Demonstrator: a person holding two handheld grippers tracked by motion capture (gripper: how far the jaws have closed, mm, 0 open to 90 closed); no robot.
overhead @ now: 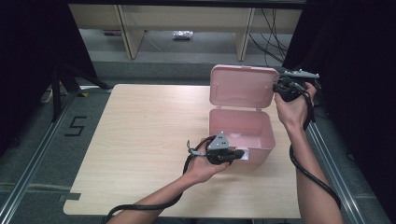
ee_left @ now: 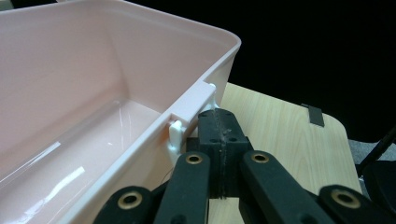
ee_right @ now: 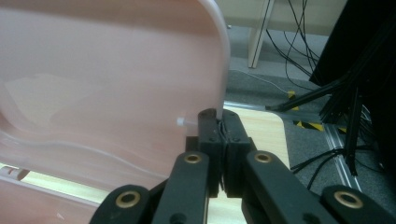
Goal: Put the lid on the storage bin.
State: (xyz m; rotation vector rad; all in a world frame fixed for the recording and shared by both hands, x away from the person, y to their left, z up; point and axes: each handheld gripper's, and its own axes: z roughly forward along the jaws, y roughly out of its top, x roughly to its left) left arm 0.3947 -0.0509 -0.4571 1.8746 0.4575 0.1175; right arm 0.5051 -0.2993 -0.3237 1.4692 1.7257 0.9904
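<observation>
High view – box: the pale pink plastic box (overhead: 240, 133) sits near the right edge of the light wood worktop (overhead: 140, 140), its hinged pink lid (overhead: 242, 87) standing upright toward the far edge.
High view – left hand-held gripper (overhead: 239, 154): at the box's near wall, by the white latch tab.
High view – right hand-held gripper (overhead: 279, 87): at the lid's right edge, high up.
High view – room: the whole left half of the worktop is bare; on the right the box has little margin before the worktop edge and the rail beyond it.

Left gripper view – grip: jaws closed together just under the box rim (ee_left: 196, 100), beside the white latch tab (ee_left: 176, 134); nothing visibly between them (they seem to press or brace, not clamp).
Left gripper view – risk: a sideways shove could slide the light box toward the right edge, or the closed tips could slip off the rim.

Right gripper view – grip: jaws pinched shut on the thin lid edge (ee_right: 223, 70).
Right gripper view – risk: the hold covers only a sliver of the edge, so a twist could let the lid slip and drop shut, possibly onto the other gripper; pulling past upright could strain the hinge.
Right gripper view – room: the worktop's far right corner (ee_right: 275, 122) is close; cables and dark stand legs lie on the floor beyond.
</observation>
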